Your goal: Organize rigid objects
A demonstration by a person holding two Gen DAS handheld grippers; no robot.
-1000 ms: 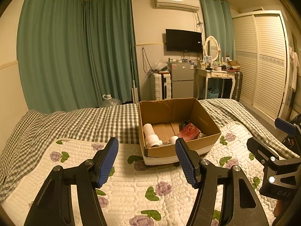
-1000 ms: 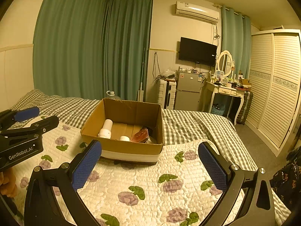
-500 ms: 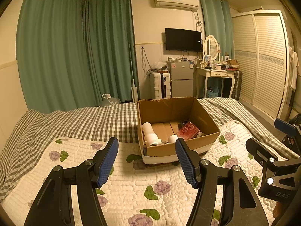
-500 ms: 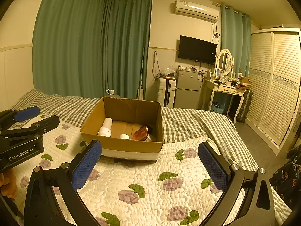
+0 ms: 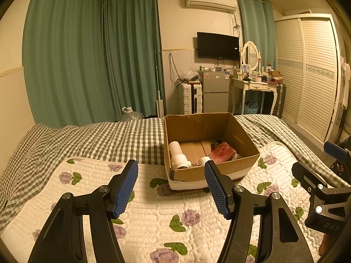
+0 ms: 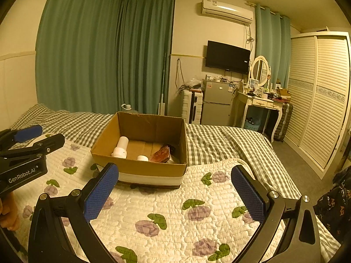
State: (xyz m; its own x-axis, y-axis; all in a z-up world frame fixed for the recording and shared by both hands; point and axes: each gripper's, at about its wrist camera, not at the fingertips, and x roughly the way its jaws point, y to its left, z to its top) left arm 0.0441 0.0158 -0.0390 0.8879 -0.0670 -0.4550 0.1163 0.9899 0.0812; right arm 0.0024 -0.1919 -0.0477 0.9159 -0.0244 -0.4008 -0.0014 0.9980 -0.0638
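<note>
An open cardboard box (image 5: 219,171) (image 6: 140,167) sits on the bed's floral quilt. Inside lie a white plastic pipe piece (image 5: 178,153) (image 6: 120,147), a small white cylinder (image 5: 204,160) (image 6: 142,158) and a reddish-brown block (image 5: 223,153) (image 6: 161,154), with a dark item behind it. My left gripper (image 5: 172,185) hovers over the quilt just short of the box, open, nothing between its blue pads. My right gripper (image 6: 175,194) is also open and empty, nearer the box's right front corner. Each gripper shows at the edge of the other's view.
The white floral quilt (image 6: 166,214) lies over a checked bedspread (image 5: 98,140). Beyond the bed stand green curtains, a white suitcase (image 5: 189,98), a small fridge (image 5: 215,92), a dressing table (image 5: 254,87) and a louvred wardrobe (image 5: 307,74). A hand (image 6: 7,212) holds the left gripper.
</note>
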